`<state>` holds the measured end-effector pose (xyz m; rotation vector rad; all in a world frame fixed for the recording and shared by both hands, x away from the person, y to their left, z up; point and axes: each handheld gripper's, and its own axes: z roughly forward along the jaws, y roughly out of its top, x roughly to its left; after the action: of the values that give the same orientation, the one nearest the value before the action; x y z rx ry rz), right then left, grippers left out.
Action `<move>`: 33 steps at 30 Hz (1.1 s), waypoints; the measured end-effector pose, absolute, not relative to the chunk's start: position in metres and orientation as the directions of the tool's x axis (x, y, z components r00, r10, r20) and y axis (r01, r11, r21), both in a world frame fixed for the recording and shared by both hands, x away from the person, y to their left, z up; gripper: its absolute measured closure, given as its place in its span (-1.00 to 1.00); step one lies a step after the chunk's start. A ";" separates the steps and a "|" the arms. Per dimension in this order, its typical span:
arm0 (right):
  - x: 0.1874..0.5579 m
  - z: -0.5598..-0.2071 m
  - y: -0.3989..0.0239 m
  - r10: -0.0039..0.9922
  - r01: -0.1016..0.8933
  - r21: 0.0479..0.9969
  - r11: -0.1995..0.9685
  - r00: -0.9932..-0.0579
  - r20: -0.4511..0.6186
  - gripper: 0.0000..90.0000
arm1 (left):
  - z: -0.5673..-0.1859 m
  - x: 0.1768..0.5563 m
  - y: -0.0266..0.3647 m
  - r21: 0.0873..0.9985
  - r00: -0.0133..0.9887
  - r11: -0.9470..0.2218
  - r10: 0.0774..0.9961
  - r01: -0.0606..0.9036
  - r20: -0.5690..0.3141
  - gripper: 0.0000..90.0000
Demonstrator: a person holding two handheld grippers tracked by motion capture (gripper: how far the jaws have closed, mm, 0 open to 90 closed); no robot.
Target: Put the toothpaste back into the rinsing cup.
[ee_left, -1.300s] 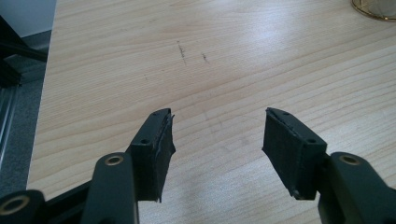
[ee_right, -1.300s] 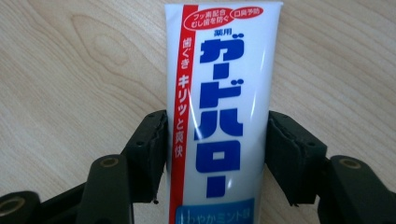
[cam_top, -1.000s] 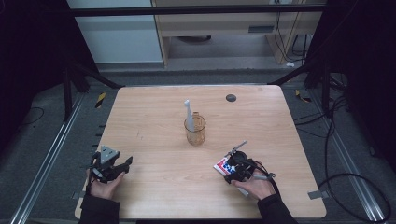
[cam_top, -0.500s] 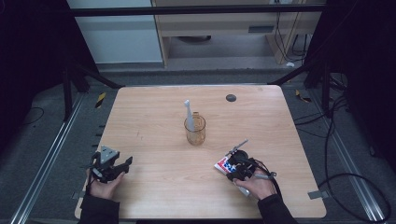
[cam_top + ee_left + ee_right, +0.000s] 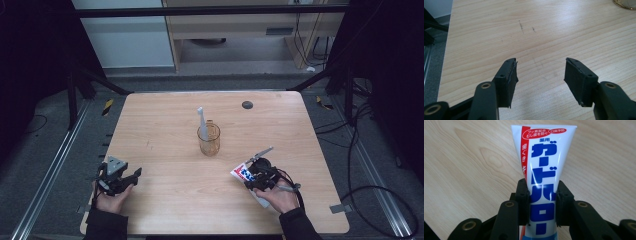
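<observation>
While clamped, white toothpaste tube (image 5: 541,185), blue lettering, seemingly flat-ended

My left gripper (image 5: 131,176) sits at the near left corner of the table (image 5: 165,120), with bare tabletop between its fingers (image 5: 507,77). My right gripper (image 5: 250,176) sits near the front right, well apart from the left, with the toothpaste tube (image 5: 243,173) between its pads, the tube's flat end pointing away from me. Behind and between the two, about mid-table, stands the cup (image 5: 208,140) with a toothbrush (image 5: 202,122) upright in it. Farther back, right of the cup, lies a small round disc (image 5: 247,105).
</observation>
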<state>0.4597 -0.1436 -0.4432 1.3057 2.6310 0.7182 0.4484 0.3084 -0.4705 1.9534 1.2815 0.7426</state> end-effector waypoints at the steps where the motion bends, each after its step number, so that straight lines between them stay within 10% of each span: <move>1: 0.459 -0.440 -0.144 0.779 0.718 0.482 0.502 -0.618 0.109 0.55 | -0.471 0.448 0.308 0.787 0.355 -0.289 0.930 0.545 0.096 -0.05; 33: 0.487 -0.371 -0.145 0.844 0.426 0.901 0.088 -0.512 0.159 0.55 | -0.470 0.448 0.309 0.793 0.346 -0.282 0.933 0.541 0.095 -0.05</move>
<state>0.4874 -0.1448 -0.3710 1.2488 1.9708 1.4050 0.4479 0.3086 -0.4702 1.9432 1.2845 0.7512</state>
